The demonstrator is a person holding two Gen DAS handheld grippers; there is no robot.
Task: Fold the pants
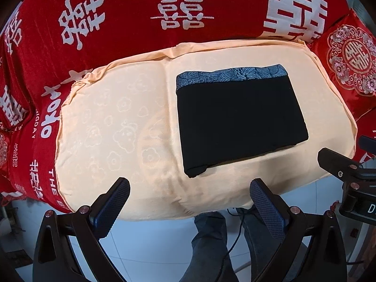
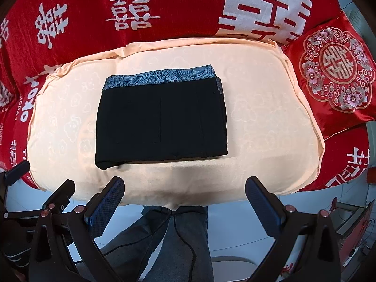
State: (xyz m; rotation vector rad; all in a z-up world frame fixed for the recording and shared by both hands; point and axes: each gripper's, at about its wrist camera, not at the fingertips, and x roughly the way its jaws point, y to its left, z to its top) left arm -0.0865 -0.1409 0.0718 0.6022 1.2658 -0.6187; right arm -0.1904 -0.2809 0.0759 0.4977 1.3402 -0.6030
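The black pants [image 1: 239,119] [image 2: 162,119] lie folded into a flat rectangle on the cream cushion [image 1: 112,122] [image 2: 263,122], with a blue patterned band [image 1: 230,75] [image 2: 162,77] along the far edge. My left gripper [image 1: 189,185] is open, held above the cushion's near edge, short of the pants and holding nothing. My right gripper [image 2: 184,183] is also open and empty, just in front of the pants' near edge. In the left wrist view the right gripper [image 1: 338,162] shows at the right side; in the right wrist view the left gripper [image 2: 42,188] shows at lower left.
A red sofa cover with white characters [image 1: 178,9] [image 2: 131,11] rises behind the cushion. An embroidered red pillow [image 1: 350,63] [image 2: 336,70] sits at the right. Below are the person's legs in jeans [image 1: 211,242] [image 2: 169,235], a black cable [image 2: 185,242] and pale floor tiles.
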